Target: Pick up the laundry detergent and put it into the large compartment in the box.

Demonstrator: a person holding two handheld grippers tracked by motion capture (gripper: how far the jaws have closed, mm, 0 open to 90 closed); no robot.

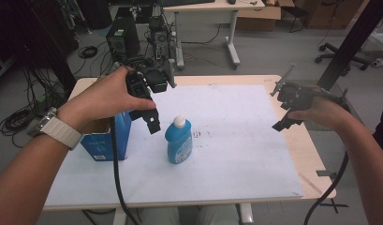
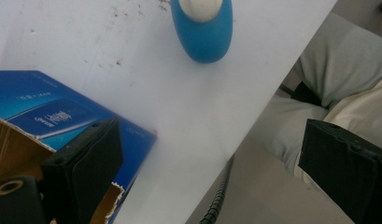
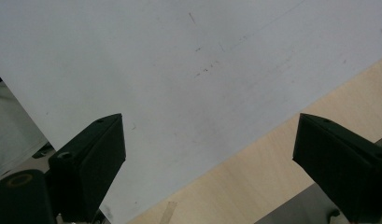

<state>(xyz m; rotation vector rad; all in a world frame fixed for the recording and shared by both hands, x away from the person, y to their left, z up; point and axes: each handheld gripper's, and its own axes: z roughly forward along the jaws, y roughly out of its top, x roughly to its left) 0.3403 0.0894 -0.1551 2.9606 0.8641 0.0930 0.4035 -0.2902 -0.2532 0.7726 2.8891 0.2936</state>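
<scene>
- One blue bottle [image 1: 179, 141] with a white cap stands upright on the white sheet [image 1: 236, 140], left of the sheet's middle; the cap is on, and its contents cannot be seen.
- In the left gripper view the blue bottle [image 2: 203, 28] shows from above at the top edge, well apart from both jaws.
- One blue carton [image 1: 107, 138] stands just left of the bottle, near the sheet's left edge, with a small gap between the two. Its torn top is open in the left gripper view [image 2: 48, 116]; brown inner card shows, but what lies inside is hidden.
- The left gripper [image 1: 151, 119] hangs in the air above the gap between carton and bottle, jaws spread wide with nothing between them.
- The right gripper [image 1: 283, 119] hovers over the sheet's right edge, well apart from the bottle; its jaws are also spread wide and hold nothing [image 3: 207, 154].
- Count: one bottle, one carton, two grippers.
- The sheet is bare to the right of and in front of the bottle, save for some dark specks; the wooden table [image 1: 315, 159] shows as a strip along the right side.
</scene>
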